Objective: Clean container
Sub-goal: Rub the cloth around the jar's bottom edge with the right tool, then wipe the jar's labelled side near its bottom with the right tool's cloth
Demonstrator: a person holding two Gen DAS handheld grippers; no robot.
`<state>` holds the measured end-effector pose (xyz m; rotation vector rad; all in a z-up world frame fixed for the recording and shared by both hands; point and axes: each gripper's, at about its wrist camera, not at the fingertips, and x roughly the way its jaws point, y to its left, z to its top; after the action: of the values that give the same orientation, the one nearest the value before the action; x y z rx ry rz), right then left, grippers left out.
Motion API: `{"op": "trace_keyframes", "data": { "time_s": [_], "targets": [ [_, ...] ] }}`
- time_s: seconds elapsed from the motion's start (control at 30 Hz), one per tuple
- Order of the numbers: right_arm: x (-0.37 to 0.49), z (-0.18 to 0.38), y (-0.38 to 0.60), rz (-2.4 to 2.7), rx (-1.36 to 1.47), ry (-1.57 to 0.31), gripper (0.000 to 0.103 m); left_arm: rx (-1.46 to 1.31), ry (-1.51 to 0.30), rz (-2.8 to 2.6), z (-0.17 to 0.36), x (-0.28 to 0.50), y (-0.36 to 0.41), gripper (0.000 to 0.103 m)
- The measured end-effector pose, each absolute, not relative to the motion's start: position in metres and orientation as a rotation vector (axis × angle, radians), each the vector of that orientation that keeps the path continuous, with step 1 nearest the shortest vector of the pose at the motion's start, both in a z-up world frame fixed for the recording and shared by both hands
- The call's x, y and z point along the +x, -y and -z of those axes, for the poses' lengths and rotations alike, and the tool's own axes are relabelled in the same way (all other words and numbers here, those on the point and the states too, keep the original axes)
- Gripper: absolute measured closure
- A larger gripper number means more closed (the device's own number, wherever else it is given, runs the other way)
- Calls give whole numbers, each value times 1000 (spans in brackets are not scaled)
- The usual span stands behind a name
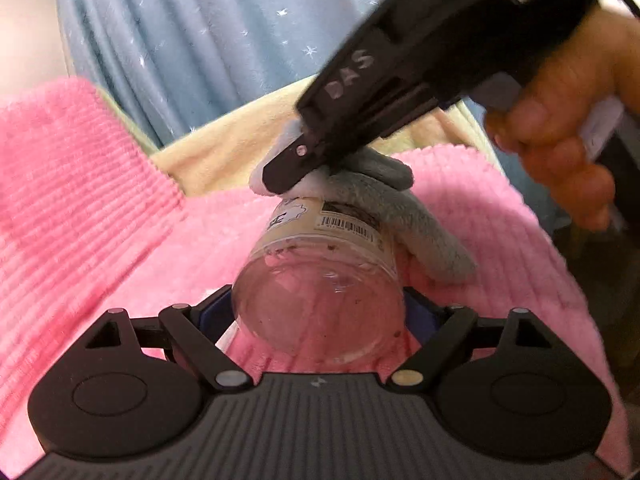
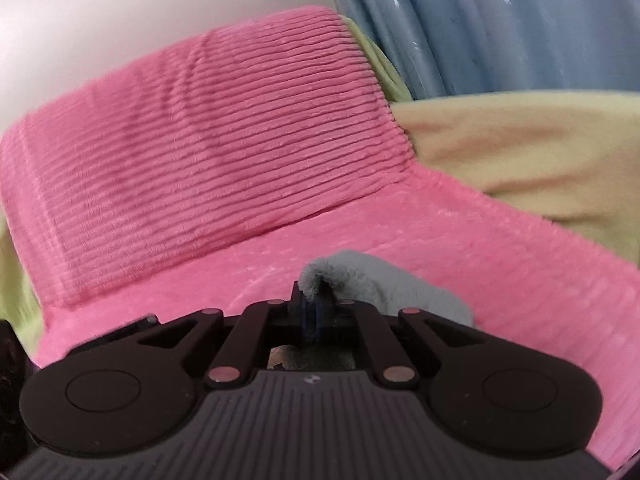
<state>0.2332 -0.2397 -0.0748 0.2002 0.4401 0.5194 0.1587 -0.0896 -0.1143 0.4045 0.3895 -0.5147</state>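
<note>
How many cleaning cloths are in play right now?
1. The grey cloth is pinched in the right gripper and draped over the clear container, which the left gripper holds. None other is visible; more could lie out of view.

The clear plastic jar (image 1: 320, 280) lay tilted, base nearest, flecked with dirt inside. A grey cloth (image 1: 384, 200) draped its labelled far end.

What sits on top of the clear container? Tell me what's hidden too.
A grey cloth, pinched by the right gripper, lies over the clear container at its labelled end. That end is covered, so any lid or opening cannot be seen.
</note>
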Motion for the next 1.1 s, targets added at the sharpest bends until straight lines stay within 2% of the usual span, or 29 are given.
{"op": "trace_keyframes", "data": {
  "time_s": [0.17,0.3,0.6,0.8,1.1],
  "targets": [
    [229,73,232,-523,157,-430,101,120,-487,563,110,174,61,13],
    [229,72,233,-516,159,-430,101,85,-501,574,110,177,57,16],
    [213,69,207,-739,114,-473,100,442,-388,486,116,164,86,16],
    [229,70,234,-544,177,-446,101,560,-343,481,120,155,99,16],
    [228,70,234,-505,148,-427,101,213,-457,563,108,177,70,14]
  ]
}}
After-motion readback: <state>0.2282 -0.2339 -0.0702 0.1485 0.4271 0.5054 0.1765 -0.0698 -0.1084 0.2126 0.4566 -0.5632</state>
